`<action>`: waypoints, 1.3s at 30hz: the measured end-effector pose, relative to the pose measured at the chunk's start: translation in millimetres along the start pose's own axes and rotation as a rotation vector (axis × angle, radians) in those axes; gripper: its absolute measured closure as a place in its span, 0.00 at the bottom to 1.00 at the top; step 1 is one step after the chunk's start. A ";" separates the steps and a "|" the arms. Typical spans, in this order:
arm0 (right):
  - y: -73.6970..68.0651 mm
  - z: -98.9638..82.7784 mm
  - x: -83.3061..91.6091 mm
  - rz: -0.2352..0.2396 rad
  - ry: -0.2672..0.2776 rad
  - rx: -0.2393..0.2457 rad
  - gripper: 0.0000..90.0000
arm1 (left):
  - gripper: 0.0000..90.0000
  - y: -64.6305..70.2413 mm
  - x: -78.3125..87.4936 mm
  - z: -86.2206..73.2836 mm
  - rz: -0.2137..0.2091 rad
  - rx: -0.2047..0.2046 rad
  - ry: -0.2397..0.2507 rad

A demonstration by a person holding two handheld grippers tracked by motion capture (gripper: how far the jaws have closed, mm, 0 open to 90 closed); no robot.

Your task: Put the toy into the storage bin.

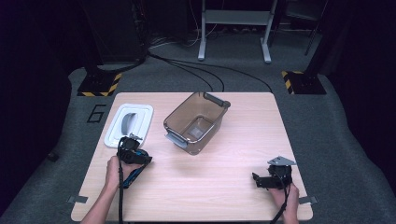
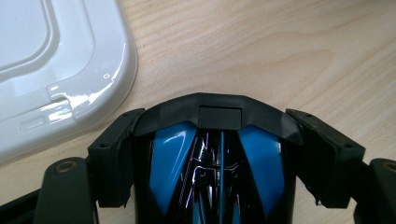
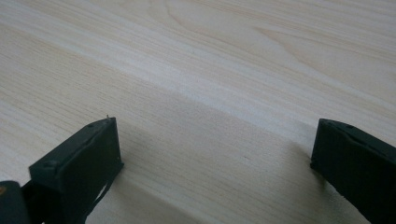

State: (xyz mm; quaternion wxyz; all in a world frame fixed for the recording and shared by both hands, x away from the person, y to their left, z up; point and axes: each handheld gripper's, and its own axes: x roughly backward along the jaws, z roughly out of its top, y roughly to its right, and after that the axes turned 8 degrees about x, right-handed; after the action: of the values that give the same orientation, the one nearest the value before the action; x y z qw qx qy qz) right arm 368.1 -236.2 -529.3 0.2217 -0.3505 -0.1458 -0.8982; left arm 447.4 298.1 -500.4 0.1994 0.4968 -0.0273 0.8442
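My left gripper [image 2: 217,126] has a glossy black and blue object [image 2: 215,163] between its jaws, and both pads touch its sides. What the object is I cannot tell. In the high view the left gripper [image 1: 132,143] sits at the near edge of a white lid [image 1: 140,116], which lies flat on the table's left side. The lid's rounded corner [image 2: 70,74] lies just ahead and to the left of the jaws. My right gripper [image 3: 219,135] stands open over bare wood with nothing between its jaws. It rests near the table's front right corner [image 1: 257,179], pointing left.
A clear brownish plastic bin [image 1: 180,114] with grey handles stands empty at the table's middle back. A grey curved piece [image 1: 127,122] lies on the white lid. The wooden table [image 1: 224,163] ends close behind the right hand. Cables and stands are on the floor beyond.
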 end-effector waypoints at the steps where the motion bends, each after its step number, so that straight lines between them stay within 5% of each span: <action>1: 0.0 0.0 0.0 0.000 0.000 0.000 0.01 | 0.27 -0.3 0.7 0.4 -0.001 -0.003 -0.008; 6: 0.0 0.0 0.0 0.000 0.000 0.000 0.01 | 0.27 -0.1 5.8 0.0 -0.008 0.003 -0.007; 15: 0.0 0.0 0.0 0.000 0.000 0.000 0.01 | 0.28 3.8 25.2 -0.6 -0.036 -0.003 0.068; 22: 0.0 0.0 0.0 0.000 0.000 0.000 0.01 | 0.28 9.7 57.4 5.1 -0.053 0.007 0.187; 23: 0.0 0.0 0.0 0.000 0.000 0.000 0.01 | 0.28 8.9 64.2 7.3 -0.049 -0.027 0.189; 27: 0.0 0.0 -0.1 0.000 0.002 0.000 0.01 | 0.28 12.6 81.9 15.7 -0.053 -0.036 0.230; 39: 0.0 0.0 0.0 0.000 0.000 0.000 0.01 | 0.28 11.1 82.9 46.8 -0.064 -0.046 0.220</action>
State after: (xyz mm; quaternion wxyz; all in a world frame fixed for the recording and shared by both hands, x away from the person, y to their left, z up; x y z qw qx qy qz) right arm 368.1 -236.2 -529.3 0.2217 -0.3505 -0.1457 -0.8982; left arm 446.7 302.1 -404.6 0.2394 0.3971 -0.0087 0.8860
